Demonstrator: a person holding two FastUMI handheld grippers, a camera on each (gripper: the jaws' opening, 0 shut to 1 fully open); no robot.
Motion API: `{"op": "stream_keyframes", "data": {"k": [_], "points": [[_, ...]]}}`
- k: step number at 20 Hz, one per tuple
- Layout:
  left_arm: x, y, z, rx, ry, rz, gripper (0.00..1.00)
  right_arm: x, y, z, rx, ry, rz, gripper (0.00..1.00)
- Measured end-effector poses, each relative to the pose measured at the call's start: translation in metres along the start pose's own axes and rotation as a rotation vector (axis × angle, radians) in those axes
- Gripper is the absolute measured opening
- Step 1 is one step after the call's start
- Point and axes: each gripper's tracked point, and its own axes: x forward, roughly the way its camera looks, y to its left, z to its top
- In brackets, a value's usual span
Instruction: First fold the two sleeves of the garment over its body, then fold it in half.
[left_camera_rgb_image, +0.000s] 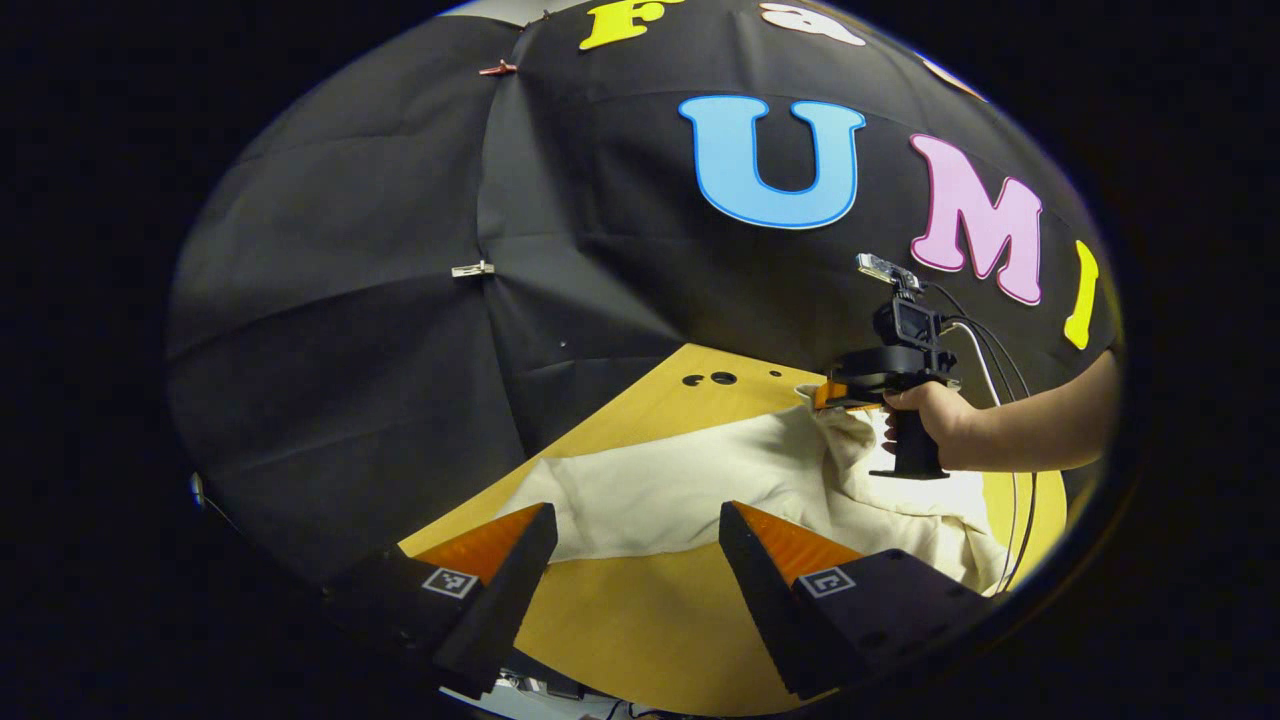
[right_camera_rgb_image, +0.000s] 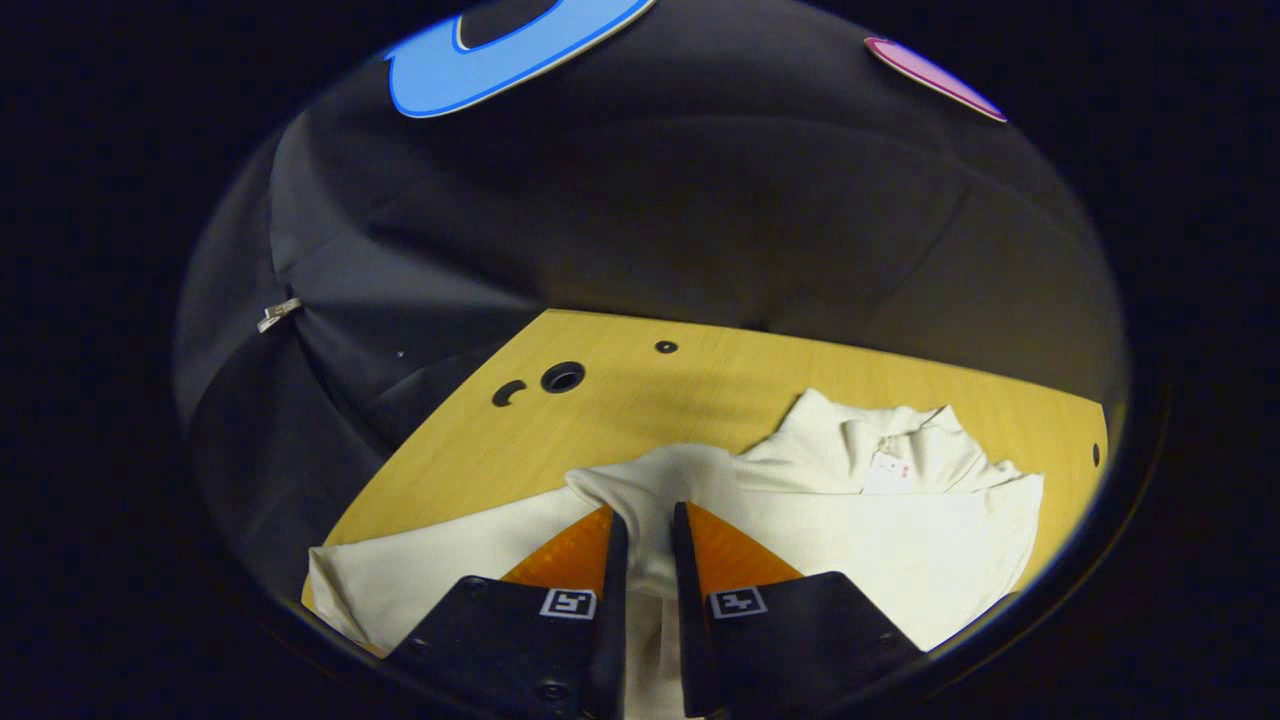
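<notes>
Right gripper view gave us the plainest evidence: the right gripper (right_camera_rgb_image: 645, 530) had its fingers drawn close on a raised fold of the cream garment (right_camera_rgb_image: 900, 530), pinching cloth between them. We judged that fold to be a sleeve or shoulder edge, though we could not tell which. The garment lay on the wooden table (right_camera_rgb_image: 640, 400), its collar (right_camera_rgb_image: 880, 440) ahead and to the right of that gripper, its body spreading to either side across the view.

From the left gripper view, we saw the left gripper (left_camera_rgb_image: 637, 525) with its fingers spread wide and nothing between them, hovering above the near edge of the garment (left_camera_rgb_image: 680, 490). The cloth ran crosswise in front of it, rising at the right toward the right gripper (left_camera_rgb_image: 838, 395) and the hand (left_camera_rgb_image: 925, 415) holding it.

We reckoned the sleeve fold was in hand, and the carry would go inward over the body. Nothing stood on the table in the way; a few holes (right_camera_rgb_image: 562, 377) sat beyond the cloth.
</notes>
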Motion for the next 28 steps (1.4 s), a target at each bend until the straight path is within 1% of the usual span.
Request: {"op": "stream_keyframes", "data": {"k": [1,4,5,6,7,8,9,10,12,15,17,18,19,21,23,26,28], "points": [[0.002,0.003,-0.003,-0.003,0.000,0.006,1.00,-0.004,0.011,-0.002,-0.015,-0.004,0.025,0.27],[0.010,0.013,-0.008,-0.013,0.006,0.023,1.00,-0.027,0.028,-0.006,-0.087,-0.014,0.076,0.87],[0.012,0.016,-0.010,-0.018,0.007,0.028,1.00,-0.039,0.028,-0.005,-0.104,-0.024,0.082,0.88],[0.016,0.019,-0.012,-0.023,0.009,0.033,1.00,-0.048,0.026,-0.004,-0.110,-0.033,0.080,0.91],[0.020,0.024,-0.016,-0.027,0.013,0.040,1.00,-0.060,0.020,-0.001,-0.104,-0.043,0.075,0.99],[0.024,0.031,-0.019,-0.030,0.017,0.051,1.00,-0.069,0.011,0.001,-0.092,-0.056,0.059,0.99],[0.028,0.040,-0.023,-0.034,0.022,0.069,1.00,-0.079,0.000,0.004,-0.083,-0.071,0.044,0.89],[0.033,0.048,-0.024,-0.041,0.020,0.087,0.99,-0.090,-0.012,0.008,-0.082,-0.089,0.022,0.99],[0.045,0.065,-0.031,-0.057,0.036,0.115,1.00,-0.113,-0.041,0.015,-0.084,-0.122,-0.029,0.99],[0.065,0.090,-0.038,-0.062,0.051,0.146,1.00,-0.149,-0.083,0.019,-0.049,-0.148,-0.088,0.99],[0.080,0.107,-0.043,-0.056,0.067,0.166,0.98,-0.175,-0.113,0.020,-0.033,-0.165,-0.132,0.99],[0.089,0.113,-0.044,-0.049,0.073,0.170,1.00,-0.187,-0.128,0.019,-0.028,-0.175,-0.158,0.99],[0.100,0.120,-0.049,-0.045,0.089,0.172,0.99,-0.199,-0.142,0.017,-0.024,-0.182,-0.184,0.99],[0.122,0.130,-0.060,-0.027,0.130,0.160,1.00,-0.217,-0.170,0.010,-0.011,-0.184,-0.234,0.99],[0.137,0.133,-0.072,-0.012,0.173,0.149,0.99,-0.241,-0.194,0.004,0.038,-0.189,-0.275,0.99],[0.149,0.137,-0.091,0.005,0.233,0.134,1.00,-0.268,-0.220,-0.005,0.085,-0.210,-0.328,0.99],[0.154,0.135,-0.100,-0.007,0.262,0.111,1.00,-0.288,-0.238,-0.016,0.127,-0.206,-0.359,0.99]]}}
